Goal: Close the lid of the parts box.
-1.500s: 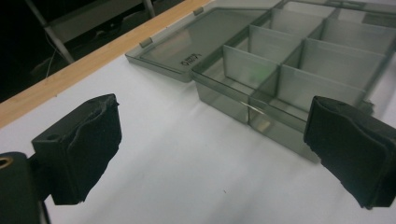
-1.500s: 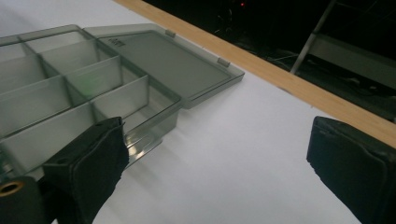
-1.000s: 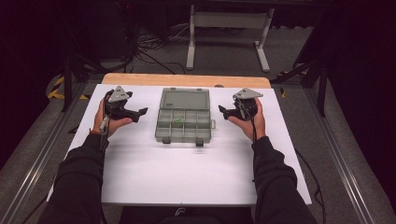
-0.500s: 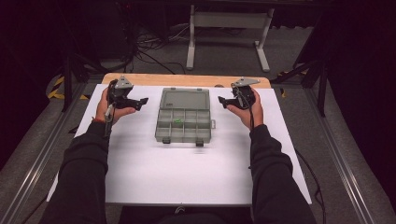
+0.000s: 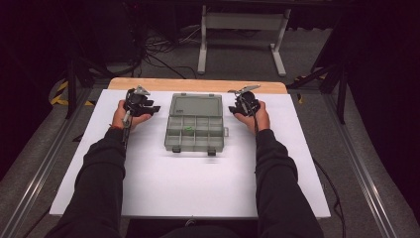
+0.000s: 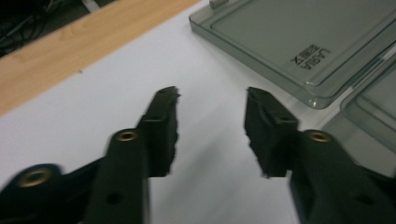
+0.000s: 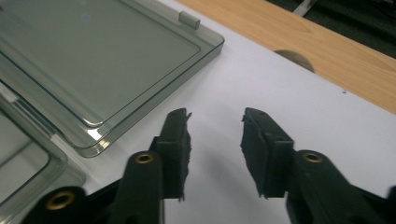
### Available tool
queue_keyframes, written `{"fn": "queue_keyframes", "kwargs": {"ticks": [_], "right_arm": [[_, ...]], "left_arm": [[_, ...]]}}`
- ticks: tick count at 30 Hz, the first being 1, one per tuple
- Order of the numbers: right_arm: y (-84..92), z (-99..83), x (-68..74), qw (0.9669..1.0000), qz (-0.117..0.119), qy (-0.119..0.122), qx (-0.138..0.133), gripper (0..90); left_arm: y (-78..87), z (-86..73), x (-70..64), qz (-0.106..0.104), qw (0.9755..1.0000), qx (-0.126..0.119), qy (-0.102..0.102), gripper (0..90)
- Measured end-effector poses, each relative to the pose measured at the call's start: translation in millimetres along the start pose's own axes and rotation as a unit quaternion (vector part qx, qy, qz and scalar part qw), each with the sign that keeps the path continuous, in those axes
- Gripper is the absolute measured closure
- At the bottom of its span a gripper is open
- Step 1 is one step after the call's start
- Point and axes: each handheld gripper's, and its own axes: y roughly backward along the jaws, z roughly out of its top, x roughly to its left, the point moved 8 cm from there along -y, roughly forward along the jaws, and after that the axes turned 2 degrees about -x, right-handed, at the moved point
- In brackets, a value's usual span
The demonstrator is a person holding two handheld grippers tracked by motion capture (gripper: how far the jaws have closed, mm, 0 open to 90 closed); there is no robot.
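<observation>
At the bottom of the high view two dark sleeves (image 5: 101,188) rise from the lower edge and run up over the white table top (image 5: 188,191), which is bare in the lower half of the frame.

In the middle of the frame lies the organiser box (image 5: 194,133), a grey see-through case lying open: its compartment tray is toward the person, its lid (image 5: 196,105) folded flat just above. A small green piece (image 5: 188,130) sits in one of the middle compartments; which one is hard to tell.

To the left of the lid, the left gripper (image 5: 154,108) points right toward the box. To the right of the lid, the right gripper (image 5: 231,108) points left toward it. Both sit just beside the lid's side edges, apart from it.

In the left gripper view the jaws have just been closing, yet a gap remains and only white surface shows between them – nothing pinched. The lid's corner lies at the upper right, clear of the tips. In the right gripper view the jaws have likewise been closing and stand apart over the bare table, the lid at the upper left.

Beyond the white top runs a wooden strip (image 5: 198,85) – then dark floor with cables (image 5: 148,54) and a pale metal stand (image 5: 242,29).
</observation>
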Motion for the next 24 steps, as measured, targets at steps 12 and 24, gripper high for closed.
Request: {"fn": "queue_keyframes", "kwargs": {"ticks": [12, 24], "right_arm": [[-16.1, -4.1, 20.4, 0.9971, 0.050, 0.040, 0.041, 87.2], [-19.9, 0.7, 27.0, 0.9931, 0.060, 0.073, 0.069, 90.0]], "left_arm": [[-21.6, 1.6, -25.6, -0.040, 0.9981, 0.031, -0.035, 89.1], [-31.6, 12.7, -29.6, -0.002, 0.9971, 0.050, -0.058, 85.1]]}}
